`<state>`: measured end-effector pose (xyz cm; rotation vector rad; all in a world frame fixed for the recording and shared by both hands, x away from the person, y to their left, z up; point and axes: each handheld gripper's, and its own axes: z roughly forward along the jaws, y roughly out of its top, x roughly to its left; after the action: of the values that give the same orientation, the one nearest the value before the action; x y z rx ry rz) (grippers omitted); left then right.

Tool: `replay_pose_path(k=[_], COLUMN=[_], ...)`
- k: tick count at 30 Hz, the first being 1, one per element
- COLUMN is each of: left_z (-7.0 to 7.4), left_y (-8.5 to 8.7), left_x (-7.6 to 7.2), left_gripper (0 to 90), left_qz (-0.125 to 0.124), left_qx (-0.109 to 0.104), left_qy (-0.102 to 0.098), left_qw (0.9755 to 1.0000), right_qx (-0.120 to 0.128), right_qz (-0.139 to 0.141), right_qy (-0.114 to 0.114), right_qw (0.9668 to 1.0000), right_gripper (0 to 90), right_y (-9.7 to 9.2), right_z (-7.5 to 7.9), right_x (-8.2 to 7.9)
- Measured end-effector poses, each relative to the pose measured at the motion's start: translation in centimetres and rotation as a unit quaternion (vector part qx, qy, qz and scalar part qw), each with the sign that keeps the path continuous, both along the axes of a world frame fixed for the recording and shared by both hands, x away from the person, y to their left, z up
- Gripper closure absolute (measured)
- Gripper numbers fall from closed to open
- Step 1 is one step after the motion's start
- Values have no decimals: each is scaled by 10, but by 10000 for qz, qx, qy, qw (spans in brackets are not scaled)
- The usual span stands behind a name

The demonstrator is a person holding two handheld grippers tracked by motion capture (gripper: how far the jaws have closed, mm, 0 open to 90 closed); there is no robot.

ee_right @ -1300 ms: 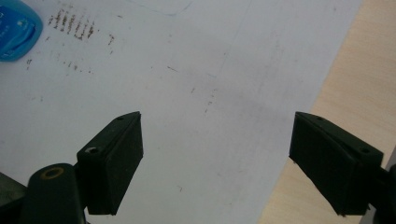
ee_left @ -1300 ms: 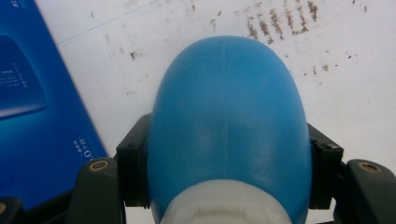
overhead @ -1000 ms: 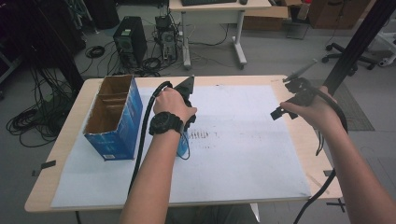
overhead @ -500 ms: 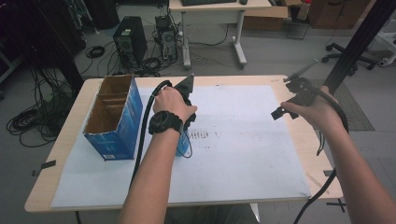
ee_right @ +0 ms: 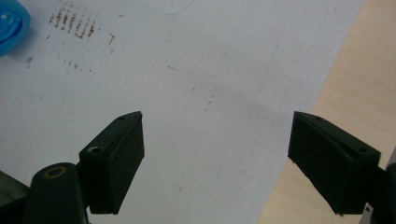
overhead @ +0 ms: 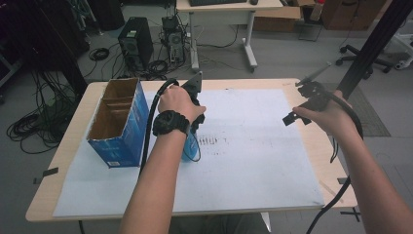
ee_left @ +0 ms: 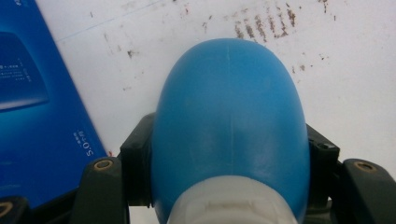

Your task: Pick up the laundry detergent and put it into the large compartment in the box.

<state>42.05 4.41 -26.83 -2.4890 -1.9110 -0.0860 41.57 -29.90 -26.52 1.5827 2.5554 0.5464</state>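
Note:
A blue rounded bottle (ee_left: 229, 116) with a white collar is clamped between the black jaws of my left gripper (ee_left: 229, 158). From above, the bottle (overhead: 191, 146) hangs below the left hand, over the white paper sheet (overhead: 253, 161), beside the blue cardboard box (overhead: 119, 141). My left gripper (overhead: 194, 127) is mostly hidden by the hand. My right gripper (overhead: 291, 118) hovers near the sheet's right edge. Its jaws stand wide apart with nothing between them (ee_right: 217, 158), above paper and bare wood. A corner of the bottle (ee_right: 9, 23) shows far off in that view.
The open-topped blue box (ee_left: 32, 107) stands at the table's left and has dividers inside. Dark smudge marks (overhead: 209, 141) lie on the paper right of the bottle. The wooden table edge (overhead: 319, 146) runs along the right. Cables trail from both grippers.

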Motion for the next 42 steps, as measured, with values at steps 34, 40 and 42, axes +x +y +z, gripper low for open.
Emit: replay_pose_path(k=[34, 40, 42], left_z=[64, 77, 80], left_y=[9, 9, 9], left_x=[-3, -3, -3], left_gripper=[376, 376, 376], left_qz=[58, 91, 74], left_qx=[-130, -128, -114], left_qy=[-118, -181, -189], left_qw=[9998, 9997, 9997], right_qx=[32, 32, 34], right_qz=[16, 18, 6], right_qy=[33, 26, 40], right_qw=[10000, 10000, 10000], right_gripper=[201, 200, 200], right_y=[2, 1, 1], right_z=[1, 1, 1], right_x=[2, 3, 3])
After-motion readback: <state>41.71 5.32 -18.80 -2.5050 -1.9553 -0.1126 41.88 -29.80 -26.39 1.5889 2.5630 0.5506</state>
